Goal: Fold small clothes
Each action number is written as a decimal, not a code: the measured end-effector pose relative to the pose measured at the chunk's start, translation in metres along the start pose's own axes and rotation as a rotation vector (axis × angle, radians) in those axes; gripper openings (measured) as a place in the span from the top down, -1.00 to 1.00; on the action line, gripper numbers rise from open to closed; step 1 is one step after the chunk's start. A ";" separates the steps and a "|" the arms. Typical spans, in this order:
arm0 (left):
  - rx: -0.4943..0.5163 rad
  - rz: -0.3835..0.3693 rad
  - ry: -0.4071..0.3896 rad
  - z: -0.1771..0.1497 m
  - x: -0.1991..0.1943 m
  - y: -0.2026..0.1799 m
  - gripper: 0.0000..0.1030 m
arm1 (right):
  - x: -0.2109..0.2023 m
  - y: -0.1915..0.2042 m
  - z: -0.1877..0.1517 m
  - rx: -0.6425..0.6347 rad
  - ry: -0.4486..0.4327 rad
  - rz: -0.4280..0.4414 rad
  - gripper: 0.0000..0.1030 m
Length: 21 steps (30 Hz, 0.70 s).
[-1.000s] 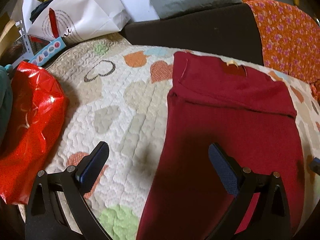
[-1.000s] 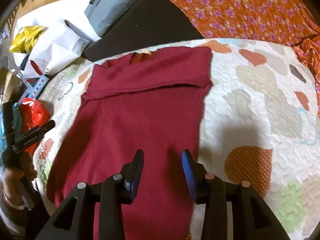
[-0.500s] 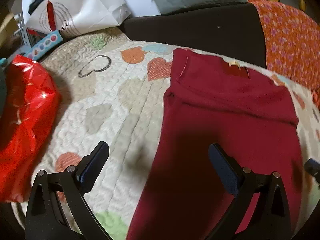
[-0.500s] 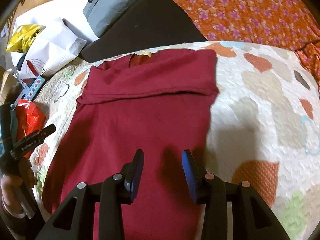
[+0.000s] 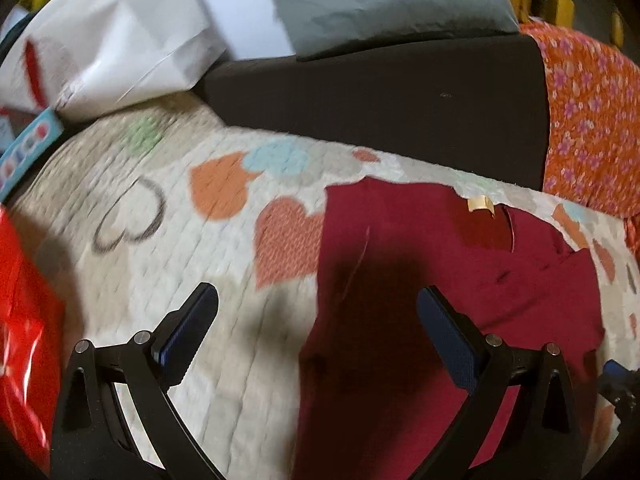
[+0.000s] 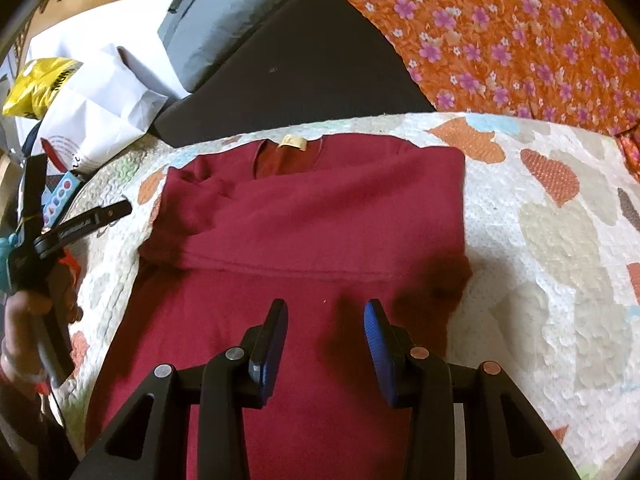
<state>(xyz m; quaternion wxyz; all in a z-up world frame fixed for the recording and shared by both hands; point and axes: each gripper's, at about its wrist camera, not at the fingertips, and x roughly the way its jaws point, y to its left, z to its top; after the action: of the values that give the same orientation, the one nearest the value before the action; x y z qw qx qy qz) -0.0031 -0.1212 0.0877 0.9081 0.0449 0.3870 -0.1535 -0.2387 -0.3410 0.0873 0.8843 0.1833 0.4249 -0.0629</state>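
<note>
A dark red shirt [image 6: 312,232] lies flat on a heart-patterned quilt [image 6: 560,240], collar and tan label at the far end, sleeves folded in across the chest. It also shows in the left wrist view [image 5: 420,280]. My right gripper [image 6: 325,316] is open and empty, hovering over the middle of the shirt. My left gripper [image 5: 316,312] is wide open and empty above the shirt's left edge, and appears at the left of the right wrist view [image 6: 76,224].
A black cushion [image 5: 380,92] and grey pillow [image 5: 380,4] lie beyond the quilt. An orange flowered cloth [image 6: 500,40] is at the far right. A white paper bag [image 5: 112,48] and a red plastic bag [image 5: 24,340] sit at the left.
Both grippers have moved forward along the shirt toward its collar. Both stay open and empty; the shirt has not moved.
</note>
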 end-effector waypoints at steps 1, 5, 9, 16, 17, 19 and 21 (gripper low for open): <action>0.030 -0.012 -0.011 0.005 0.006 -0.007 -0.95 | 0.004 -0.001 0.000 0.002 0.008 0.005 0.26; 0.123 -0.030 -0.012 0.014 0.027 -0.027 -0.78 | 0.013 -0.005 -0.002 0.001 0.022 0.021 0.26; 0.153 -0.033 0.052 0.013 0.052 -0.036 0.16 | 0.017 -0.012 -0.002 0.031 0.033 0.050 0.26; 0.082 0.002 -0.040 0.020 0.029 -0.025 0.91 | 0.015 -0.016 0.007 0.036 0.010 0.031 0.26; 0.056 -0.002 -0.046 0.023 0.027 -0.018 0.91 | 0.014 -0.016 0.013 0.032 0.001 0.025 0.26; 0.005 -0.031 -0.024 0.028 0.029 -0.004 0.91 | 0.014 -0.017 0.024 0.023 -0.012 0.012 0.26; -0.014 -0.024 -0.001 0.027 0.034 0.003 0.91 | 0.013 -0.016 0.035 0.012 -0.023 0.002 0.26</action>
<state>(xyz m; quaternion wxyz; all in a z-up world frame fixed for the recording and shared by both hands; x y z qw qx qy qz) 0.0385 -0.1325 0.0816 0.9068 0.0340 0.3879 -0.1616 -0.2097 -0.3681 0.0931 0.8880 0.1884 0.4142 -0.0667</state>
